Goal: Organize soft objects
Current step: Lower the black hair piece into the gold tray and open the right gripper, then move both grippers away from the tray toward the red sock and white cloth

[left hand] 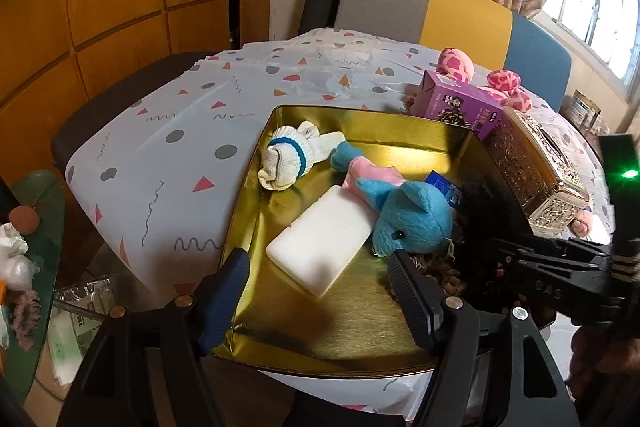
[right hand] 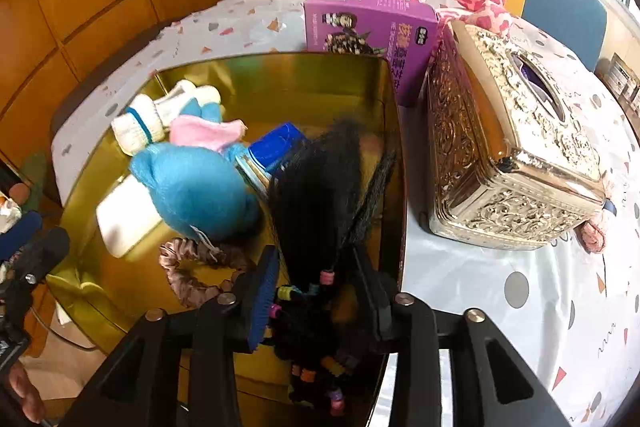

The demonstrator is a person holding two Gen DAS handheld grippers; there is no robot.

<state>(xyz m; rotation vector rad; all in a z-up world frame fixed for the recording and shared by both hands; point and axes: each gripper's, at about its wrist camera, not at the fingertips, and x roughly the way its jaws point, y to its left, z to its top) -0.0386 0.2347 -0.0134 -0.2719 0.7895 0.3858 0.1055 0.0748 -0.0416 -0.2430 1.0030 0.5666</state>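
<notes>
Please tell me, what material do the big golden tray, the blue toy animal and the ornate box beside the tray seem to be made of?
Golden tray: likely thin metal, glossy; its walls mirror the things inside.
Blue toy animal: plush fabric, fuzzy nap, soft rounded shape.
Ornate tissue box: shiny gold-toned embossed relief; metal or metallised plastic, I cannot tell which.
</notes>
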